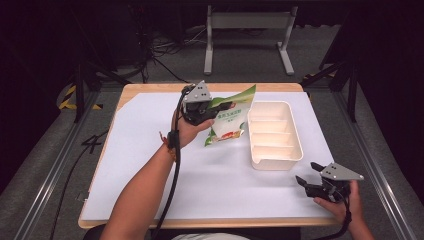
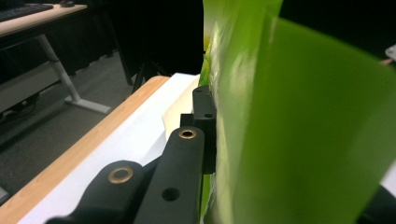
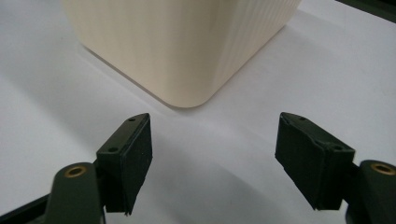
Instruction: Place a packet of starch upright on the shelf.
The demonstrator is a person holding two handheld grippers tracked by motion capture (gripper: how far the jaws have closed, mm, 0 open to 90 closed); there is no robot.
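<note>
Two grippers at work: left gripper (image 1: pixel 206 116) clamped on green-and-white pouch (image 1: pixel 229 120), holding it above white tabletop (image 1: pixel 150 165), just left of cream divided tray (image 1: pixel 300 145); pouch long axis tilts up toward far edge; tray compartments lie rightward, left hand nearer; right gripper (image 1: pixel 309 174) released, idle near tray's near corner; open room everywhere else

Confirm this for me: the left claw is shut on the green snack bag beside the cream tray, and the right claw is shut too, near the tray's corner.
One thing is wrong: the right claw is open, not shut. The right gripper view shows its jaws set wide apart with nothing between them, facing the cream tray corner. The rest stands: the left claw is shut on the green snack bag beside the tray.
</note>
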